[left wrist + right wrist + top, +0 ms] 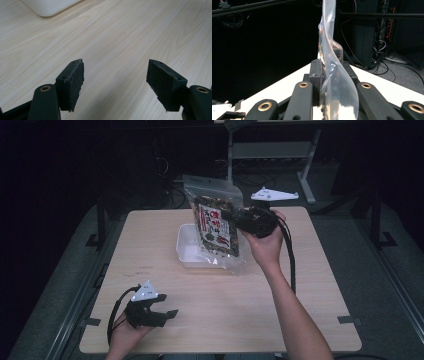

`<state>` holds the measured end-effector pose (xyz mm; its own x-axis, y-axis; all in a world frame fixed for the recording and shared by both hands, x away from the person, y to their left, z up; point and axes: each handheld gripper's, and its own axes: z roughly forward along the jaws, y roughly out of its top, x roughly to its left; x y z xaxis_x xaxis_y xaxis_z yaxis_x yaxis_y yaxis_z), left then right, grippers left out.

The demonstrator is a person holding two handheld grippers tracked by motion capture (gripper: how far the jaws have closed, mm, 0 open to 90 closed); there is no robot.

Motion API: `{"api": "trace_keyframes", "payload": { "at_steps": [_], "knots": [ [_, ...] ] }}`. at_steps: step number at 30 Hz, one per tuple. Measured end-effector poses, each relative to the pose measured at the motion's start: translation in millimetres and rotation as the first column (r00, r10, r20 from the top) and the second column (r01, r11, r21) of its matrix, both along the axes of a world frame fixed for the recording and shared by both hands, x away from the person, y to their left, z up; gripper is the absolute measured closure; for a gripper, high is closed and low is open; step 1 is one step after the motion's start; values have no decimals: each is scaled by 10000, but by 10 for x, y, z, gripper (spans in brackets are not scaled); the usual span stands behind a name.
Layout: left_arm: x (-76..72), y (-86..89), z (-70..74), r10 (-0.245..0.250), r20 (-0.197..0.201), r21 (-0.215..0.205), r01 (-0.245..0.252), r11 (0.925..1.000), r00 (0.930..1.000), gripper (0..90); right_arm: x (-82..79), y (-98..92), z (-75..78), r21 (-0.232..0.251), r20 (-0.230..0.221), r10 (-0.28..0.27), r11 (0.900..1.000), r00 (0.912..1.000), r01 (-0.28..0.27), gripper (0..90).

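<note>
Bags: one snack bag [216, 227], pinched by your right gripper [231, 215].
Trays: one white tray [186, 251], contents hidden.
Left gripper [167, 306]: spread, empty.

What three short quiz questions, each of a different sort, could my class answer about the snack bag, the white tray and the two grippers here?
1. True or false: the left gripper holds the snack bag.
2. What lies under the bag on the table? A) white tray B) a bowl C) a book
3. Fill in: the right gripper is shut on the bag's ____ edge.

Key: 1 false, its jaws stand open over bare wood. 2 A, the white tray. 3 side, seen in the high view.
</note>
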<state>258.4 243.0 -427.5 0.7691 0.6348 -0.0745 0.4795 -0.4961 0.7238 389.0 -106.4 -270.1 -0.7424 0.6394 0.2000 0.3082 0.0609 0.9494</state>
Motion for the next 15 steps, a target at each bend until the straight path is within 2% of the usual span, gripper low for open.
{"api": "trace_keyframes", "payload": {
  "at_steps": [8, 15],
  "knots": [
    [4, 14, -11, 15, -24, 37, -14, 10000, 10000, 297, 149, 40, 38, 232, 187, -125, 9997, 9997, 120, 752],
    [5, 13, -26, 9, -76, 84, -8, 10000, 10000, 297, 310, 181, 37, 225, 351, -246, 9995, 9991, 238, 752]
  ]
}}
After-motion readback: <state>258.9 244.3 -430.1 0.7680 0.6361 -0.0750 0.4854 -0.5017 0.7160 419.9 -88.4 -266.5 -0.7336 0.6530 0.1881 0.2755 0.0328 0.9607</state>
